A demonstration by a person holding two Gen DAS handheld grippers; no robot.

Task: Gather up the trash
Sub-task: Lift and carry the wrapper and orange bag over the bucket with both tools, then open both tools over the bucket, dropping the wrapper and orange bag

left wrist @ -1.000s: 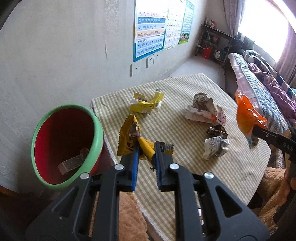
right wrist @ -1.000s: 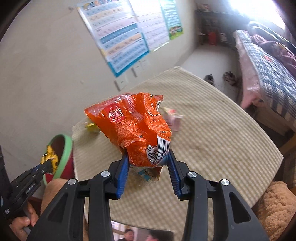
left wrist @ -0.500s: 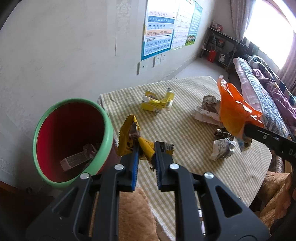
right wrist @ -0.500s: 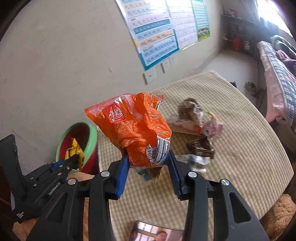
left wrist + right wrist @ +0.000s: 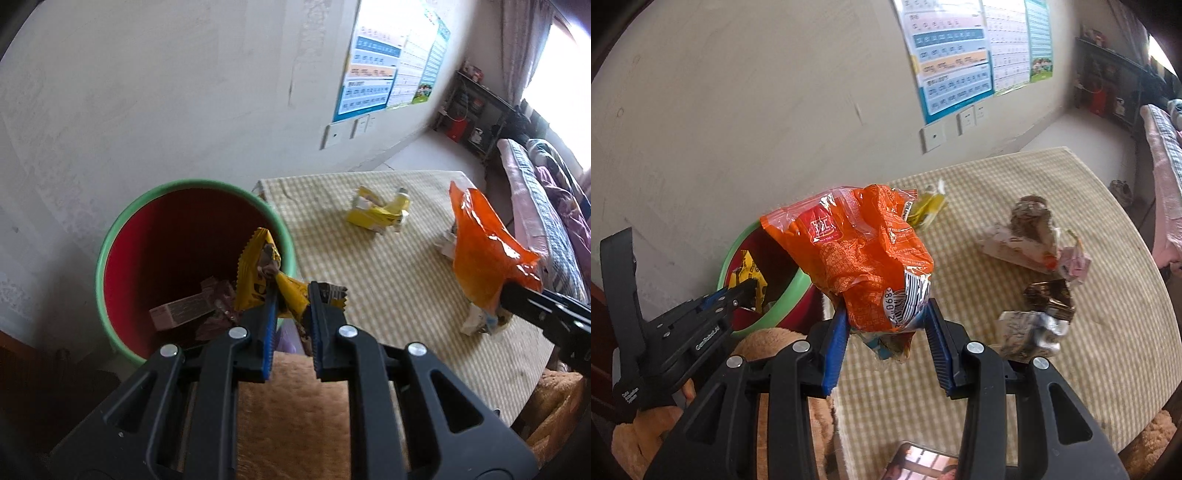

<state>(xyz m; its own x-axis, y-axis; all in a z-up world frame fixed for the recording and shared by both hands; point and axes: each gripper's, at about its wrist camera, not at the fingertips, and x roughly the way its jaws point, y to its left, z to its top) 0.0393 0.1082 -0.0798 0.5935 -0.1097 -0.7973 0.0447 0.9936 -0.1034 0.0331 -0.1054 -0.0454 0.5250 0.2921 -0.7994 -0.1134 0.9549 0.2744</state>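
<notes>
Left hand-held gripper, clamped tight on yellow wrapper, had swung from over the desk to above the bin rim; drop looked next. Right hand-held gripper, pinching orange bag, had closed in just behind. Crumpled scraps lay ahead-right.

Bin left of table — carton, crumpled wrappers on it
</notes>
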